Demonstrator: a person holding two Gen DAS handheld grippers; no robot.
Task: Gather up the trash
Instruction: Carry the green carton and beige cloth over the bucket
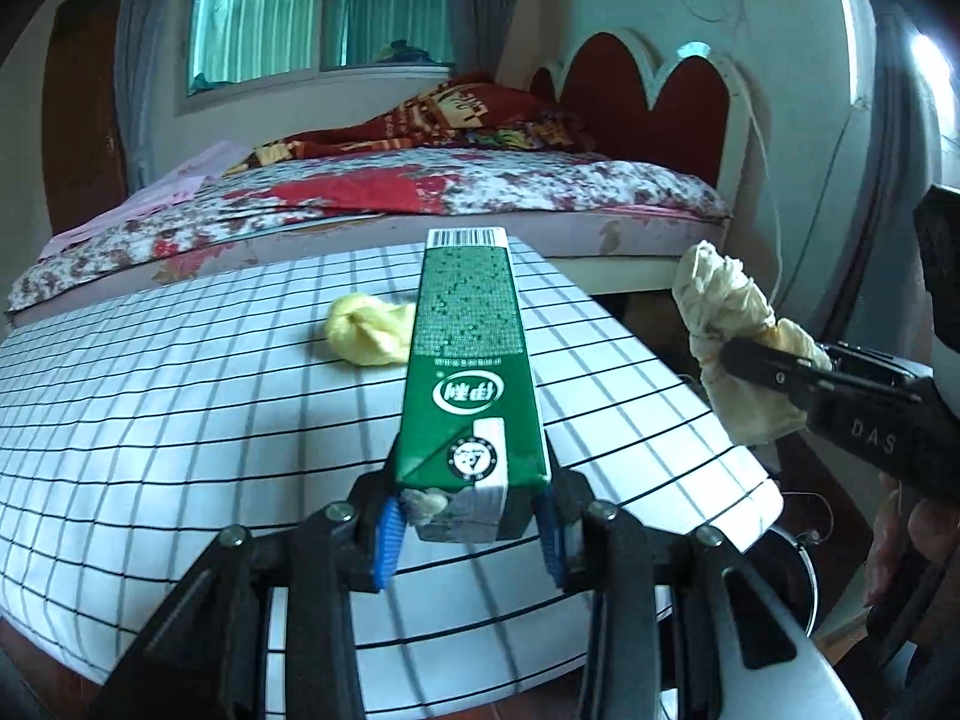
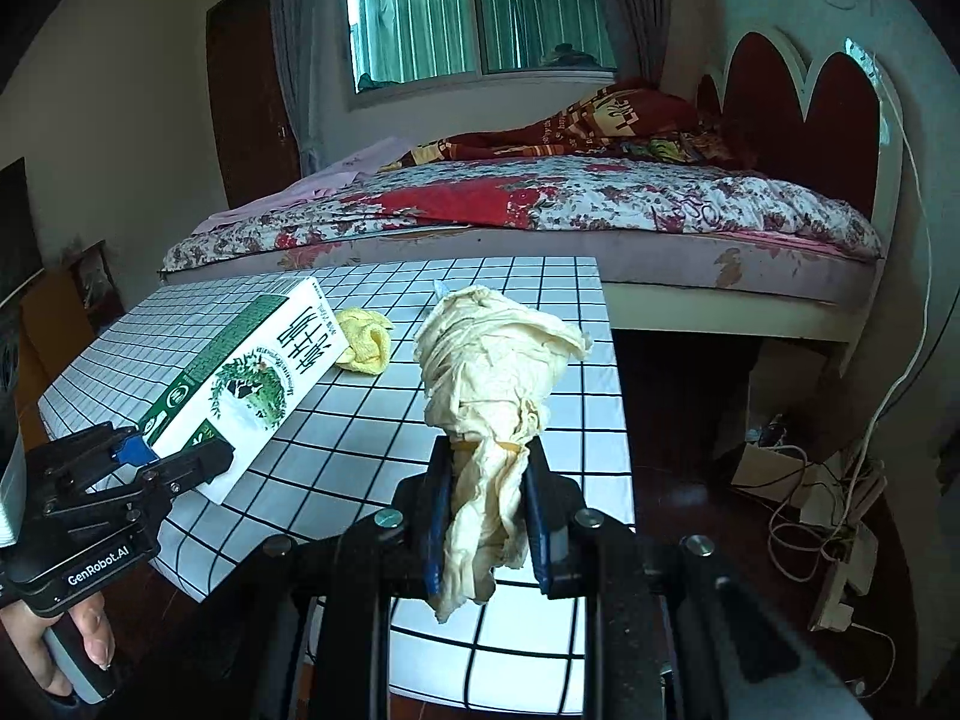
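A green and white milk carton point(image 1: 471, 360) juts forward over the table, and my left gripper point(image 1: 471, 531) is shut on its near end with blue pads on both sides. In the right wrist view the same carton point(image 2: 252, 378) and left gripper point(image 2: 174, 456) appear at the left. My right gripper point(image 2: 486, 516) is shut on a crumpled cream paper wad point(image 2: 492, 372), held above the table's near right part. That wad point(image 1: 726, 312) and the right gripper point(image 1: 774, 372) show at the right of the left wrist view. A yellow crumpled wad point(image 1: 366, 330) point(image 2: 363, 345) lies on the table.
The table point(image 2: 540, 300) wears a white cloth with a black grid. Behind it stands a bed point(image 2: 540, 204) with a floral cover and red headboard. A round bucket rim point(image 1: 798, 564) shows below the table's right corner. A power strip and cables point(image 2: 840, 540) lie on the floor at right.
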